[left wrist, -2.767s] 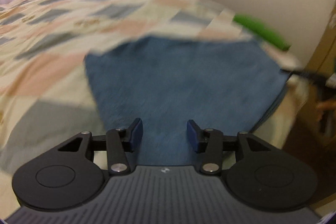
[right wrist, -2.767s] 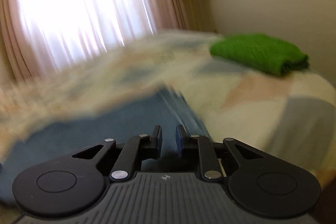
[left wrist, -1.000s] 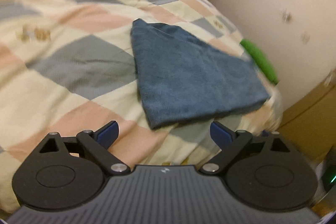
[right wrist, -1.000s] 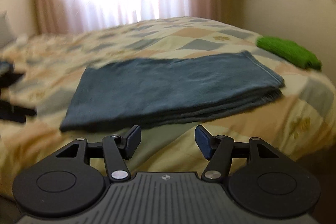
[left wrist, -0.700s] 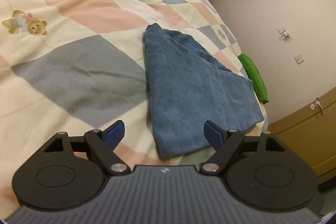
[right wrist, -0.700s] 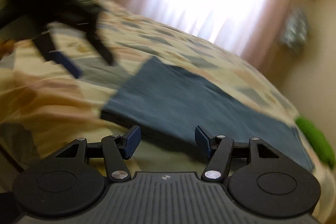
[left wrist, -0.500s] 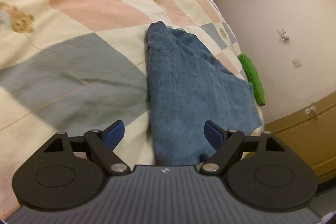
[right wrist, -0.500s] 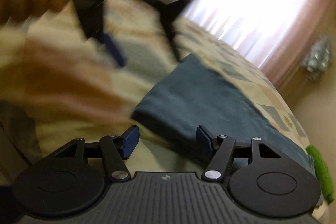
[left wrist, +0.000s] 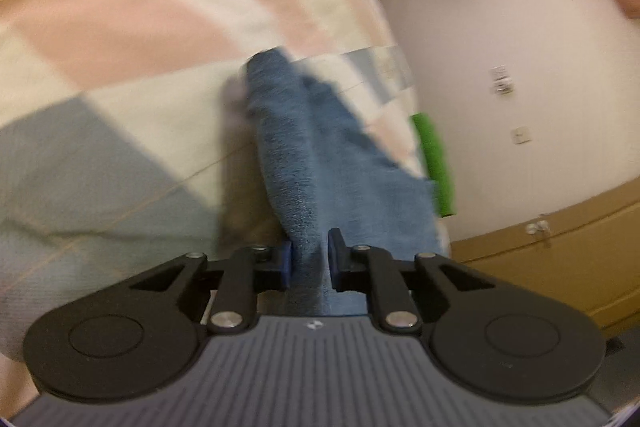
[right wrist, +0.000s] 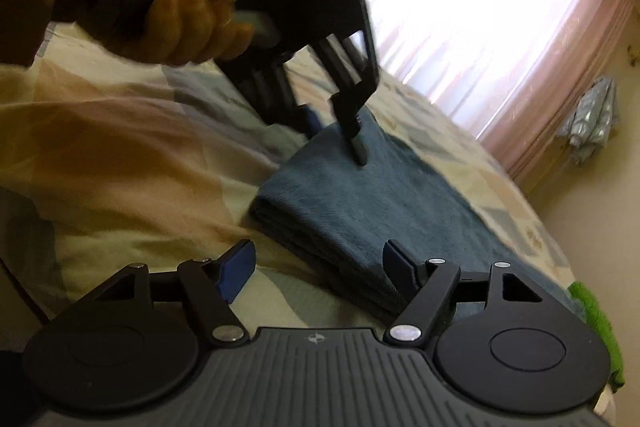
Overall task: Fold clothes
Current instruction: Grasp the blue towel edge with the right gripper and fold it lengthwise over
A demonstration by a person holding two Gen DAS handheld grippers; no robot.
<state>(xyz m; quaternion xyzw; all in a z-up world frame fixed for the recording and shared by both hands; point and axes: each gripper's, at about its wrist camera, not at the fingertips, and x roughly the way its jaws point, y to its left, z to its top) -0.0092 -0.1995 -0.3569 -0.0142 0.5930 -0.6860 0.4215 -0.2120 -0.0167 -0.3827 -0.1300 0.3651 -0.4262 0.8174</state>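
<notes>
In the left wrist view, nearest the lens, the left gripper [left wrist: 309,261] is seen with its jaws closing on the near corner of the folded blue towel [left wrist: 320,163], whose pile fills the narrow gap between the blue pads [left wrist: 285,259]; the towel runs away toward 12 o'clock across the patchwork quilt [left wrist: 120,75]. In the right wrist view the right gripper [right wrist: 320,269] is held low at the towel's other near corner [right wrist: 360,211], its jaws opening, with the stacked edge lying between them but pressed by neither pad [right wrist: 236,265]. Farther off, at 11 o'clock, the person's hand [right wrist: 188,7] is seen gripping the handle of the left tool, whose finger rests on the towel's top face. A folded green cloth [left wrist: 434,163] lies at the bed's far edge at 2 o'clock in the left view, well apart from the towel. The step in hand is judged to be the taking of both near corners for a further fold. It is best done if all layers are caught by each gripper, both corners are raised together and level, and the edge is kept taut while carried over, so that no layer slips or skews.
</notes>
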